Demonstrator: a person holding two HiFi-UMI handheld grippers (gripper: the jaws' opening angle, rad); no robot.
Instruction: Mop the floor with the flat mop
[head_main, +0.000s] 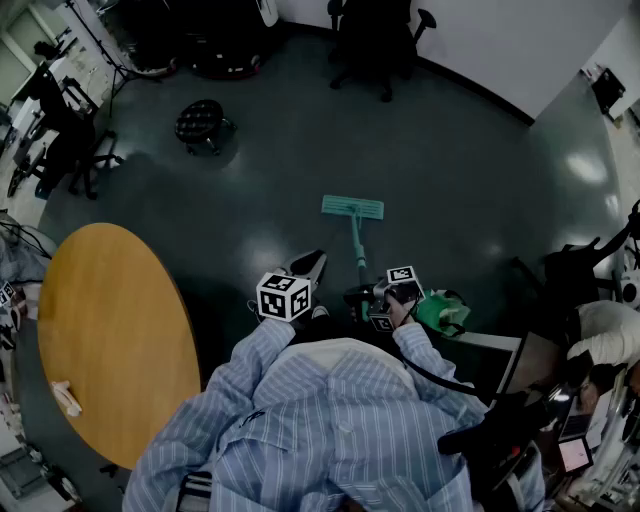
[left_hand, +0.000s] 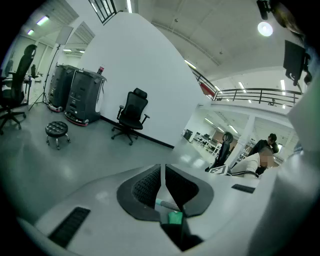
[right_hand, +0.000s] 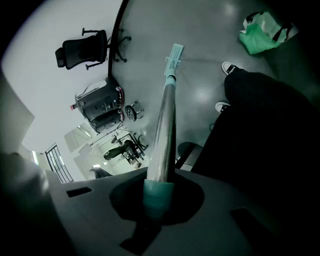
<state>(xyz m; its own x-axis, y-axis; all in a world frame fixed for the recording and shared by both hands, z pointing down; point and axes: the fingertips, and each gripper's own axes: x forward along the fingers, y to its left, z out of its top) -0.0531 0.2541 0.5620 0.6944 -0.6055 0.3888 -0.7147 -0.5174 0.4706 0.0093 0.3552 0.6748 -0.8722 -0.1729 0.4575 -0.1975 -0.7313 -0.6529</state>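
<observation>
— Where is the flat mop (head_main: 355, 230)?

— Its mop head (head_main: 352, 207) lies flat on the grey floor (head_main: 470, 170). The handle (head_main: 357, 250) runs back from it toward the person and into the right gripper (head_main: 362, 296), whose jaws are clamped on the teal grip at the handle's end. The left gripper (head_main: 317, 258) sits nearer the person than the mop head and just left of the handle. Its jaws are drawn together to a thin slit and hold nothing.

— What stands around it?

— A black stool (head_main: 203, 122) is beyond the mop head and to its left. A black office chair (head_main: 375, 40) is farther beyond, by the white wall (head_main: 520, 40). A round wooden table (head_main: 110, 340) is well to the left of the mop head and nearer the person. A green bag (head_main: 443, 310) lies to the right of it, close to the right gripper.

— Do the gripper views add anything?

— The right gripper view looks down the shiny handle (right_hand: 164, 130) from the right gripper (right_hand: 159, 192) to the mop head (right_hand: 173, 54). Right of the mop head it shows the person's two shoes (right_hand: 230, 67) and a dark trouser leg (right_hand: 270, 130). The left gripper view, past the left gripper (left_hand: 163, 167), shows two dark grey units (left_hand: 75, 97) by the wall, a balcony railing (left_hand: 260, 94) and people (left_hand: 265, 147) in a bright area. There the mop is only a teal sliver below the jaws.
</observation>
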